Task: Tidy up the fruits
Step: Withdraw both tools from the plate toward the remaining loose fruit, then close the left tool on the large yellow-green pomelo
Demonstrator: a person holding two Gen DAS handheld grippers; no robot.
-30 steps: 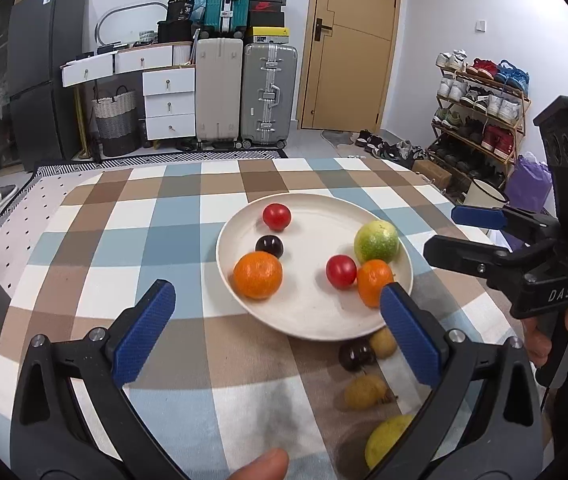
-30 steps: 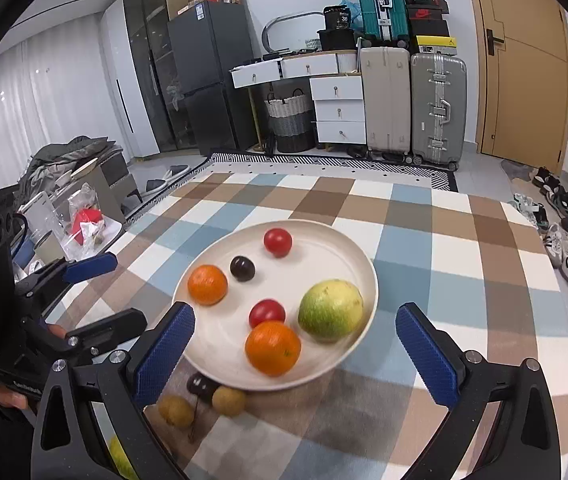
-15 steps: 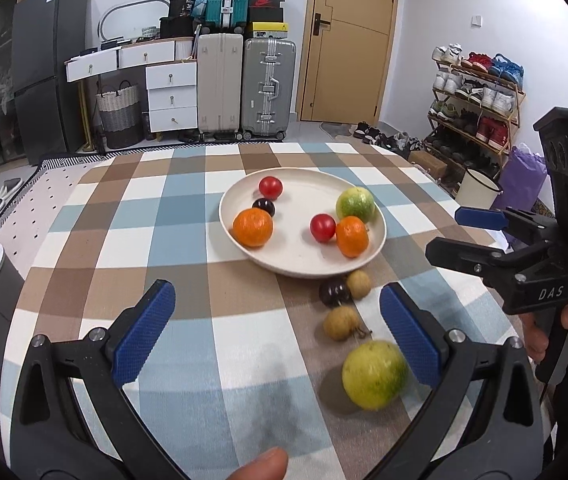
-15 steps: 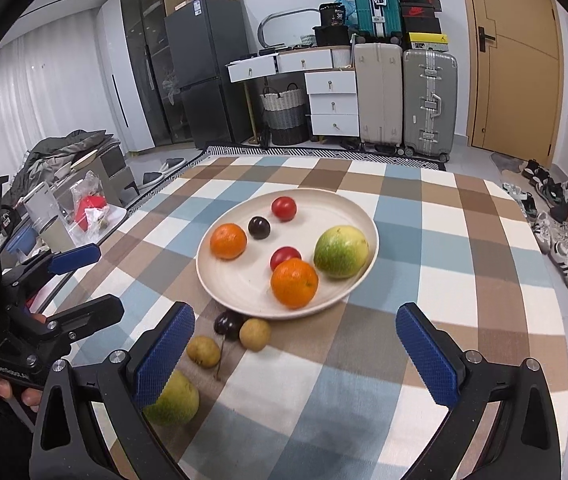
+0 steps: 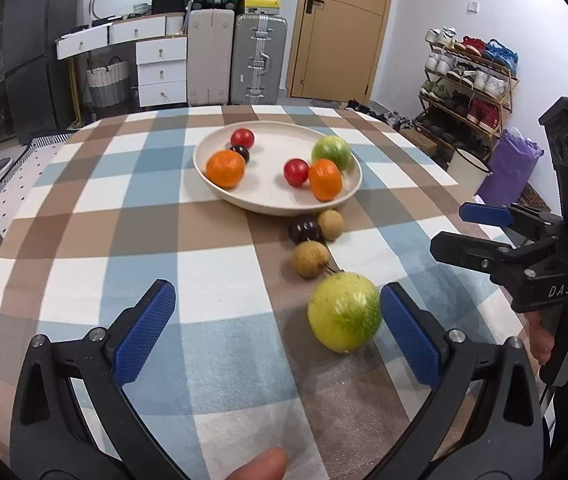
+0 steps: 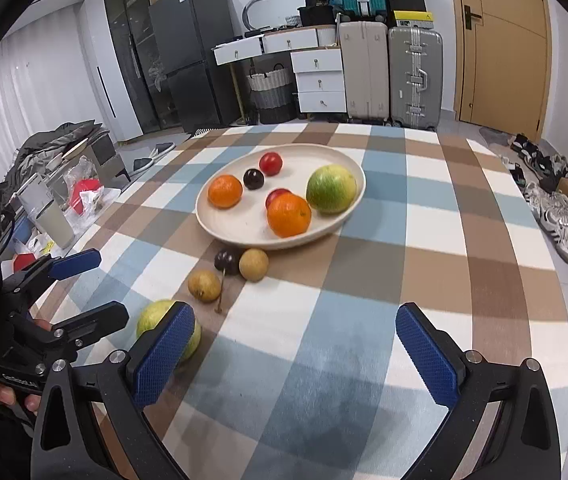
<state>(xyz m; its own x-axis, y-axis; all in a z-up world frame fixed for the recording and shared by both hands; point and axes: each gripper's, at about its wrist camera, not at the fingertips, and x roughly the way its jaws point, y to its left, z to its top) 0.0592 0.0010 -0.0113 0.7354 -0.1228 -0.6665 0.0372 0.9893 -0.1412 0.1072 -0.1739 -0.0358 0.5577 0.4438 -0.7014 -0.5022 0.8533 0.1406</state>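
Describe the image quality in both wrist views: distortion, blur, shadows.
Left wrist view: strong fisheye bending, dark vignette corners, green fruit near the left gripper slightly motion-smeared, soft shadow beneath it. Right wrist view: same barrel distortion, plate sharp, even diffuse room light, faint shadow under the right gripper.

The white letters "DAS" stand on the black plastic body of the right gripper [image 5: 479,236], at the right edge of the left wrist view. Labels on the stacked boxes at the upper middle are too small to read.
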